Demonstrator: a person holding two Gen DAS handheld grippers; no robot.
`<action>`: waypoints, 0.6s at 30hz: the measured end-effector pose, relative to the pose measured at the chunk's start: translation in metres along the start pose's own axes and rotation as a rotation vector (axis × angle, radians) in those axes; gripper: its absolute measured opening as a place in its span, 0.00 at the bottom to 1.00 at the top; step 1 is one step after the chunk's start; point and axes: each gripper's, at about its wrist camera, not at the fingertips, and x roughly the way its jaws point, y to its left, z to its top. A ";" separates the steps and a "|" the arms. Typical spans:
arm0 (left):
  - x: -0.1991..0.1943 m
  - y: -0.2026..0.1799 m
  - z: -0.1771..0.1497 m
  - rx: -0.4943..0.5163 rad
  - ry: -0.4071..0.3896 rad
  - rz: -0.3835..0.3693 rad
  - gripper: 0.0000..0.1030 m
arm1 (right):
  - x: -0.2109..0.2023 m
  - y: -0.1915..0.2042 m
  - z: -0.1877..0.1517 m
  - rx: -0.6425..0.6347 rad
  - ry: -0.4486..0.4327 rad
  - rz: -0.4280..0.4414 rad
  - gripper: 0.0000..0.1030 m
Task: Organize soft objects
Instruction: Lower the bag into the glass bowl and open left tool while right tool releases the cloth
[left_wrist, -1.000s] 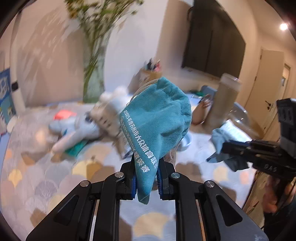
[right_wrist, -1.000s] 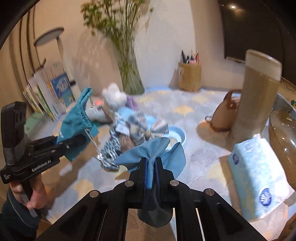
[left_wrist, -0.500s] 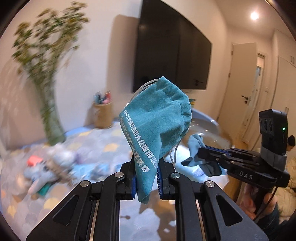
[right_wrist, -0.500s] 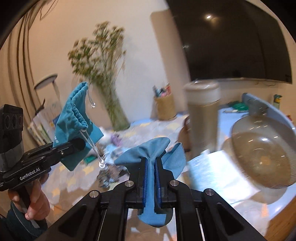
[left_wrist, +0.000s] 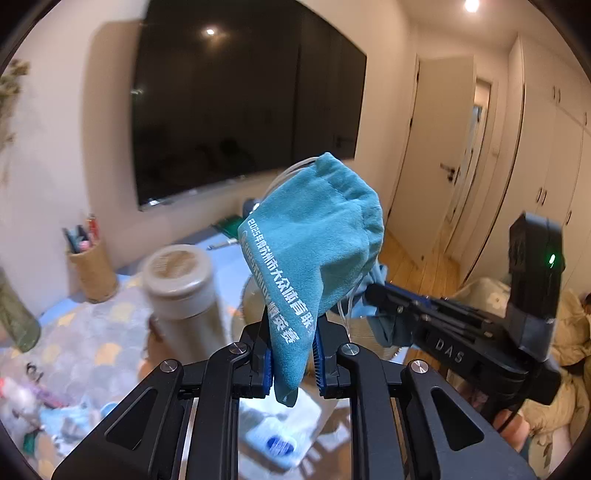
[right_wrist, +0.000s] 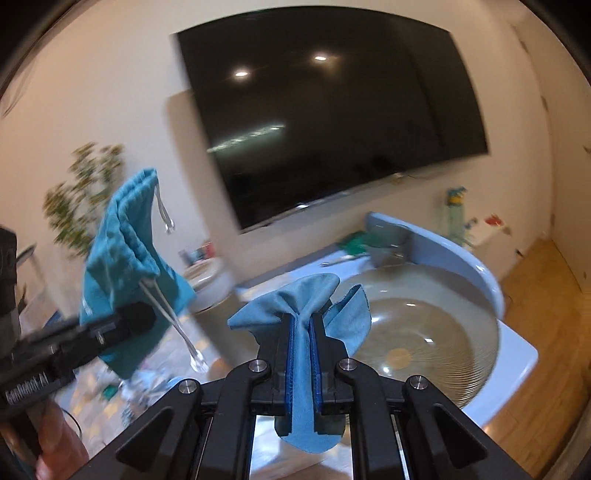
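My left gripper (left_wrist: 291, 347) is shut on a teal drawstring pouch (left_wrist: 314, 251) with white lettering, held up in the air; it also shows at the left of the right wrist view (right_wrist: 125, 273), its clear cords hanging. My right gripper (right_wrist: 302, 328) is shut on a light blue cloth (right_wrist: 295, 306), raised in front of a large clear glass bowl (right_wrist: 436, 343). In the left wrist view the right gripper (left_wrist: 384, 299) sits just right of the pouch with the blue cloth (left_wrist: 376, 277) mostly hidden behind it.
A tall beige flask (left_wrist: 181, 295) stands on the patterned table (left_wrist: 74, 332), with a woven pen holder (left_wrist: 92, 273) behind. A tissue pack (left_wrist: 280, 435) lies below the left gripper. A blue tray (right_wrist: 461, 258) backs the bowl. A dark TV (right_wrist: 332, 110) hangs on the wall. Soft toys (left_wrist: 26, 406) lie far left.
Both grippers have swung to the right with their cloths held, away from the soft toys and vase, and now face the TV, the flask and the glass bowl.
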 end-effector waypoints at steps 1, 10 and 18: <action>0.016 -0.001 0.001 0.005 0.030 -0.004 0.14 | 0.008 -0.010 0.003 0.025 0.014 -0.022 0.07; 0.129 0.001 -0.002 -0.039 0.223 0.024 0.19 | 0.072 -0.067 0.007 0.102 0.147 -0.255 0.08; 0.127 -0.013 -0.005 -0.024 0.238 -0.042 0.44 | 0.081 -0.094 -0.005 0.151 0.233 -0.261 0.12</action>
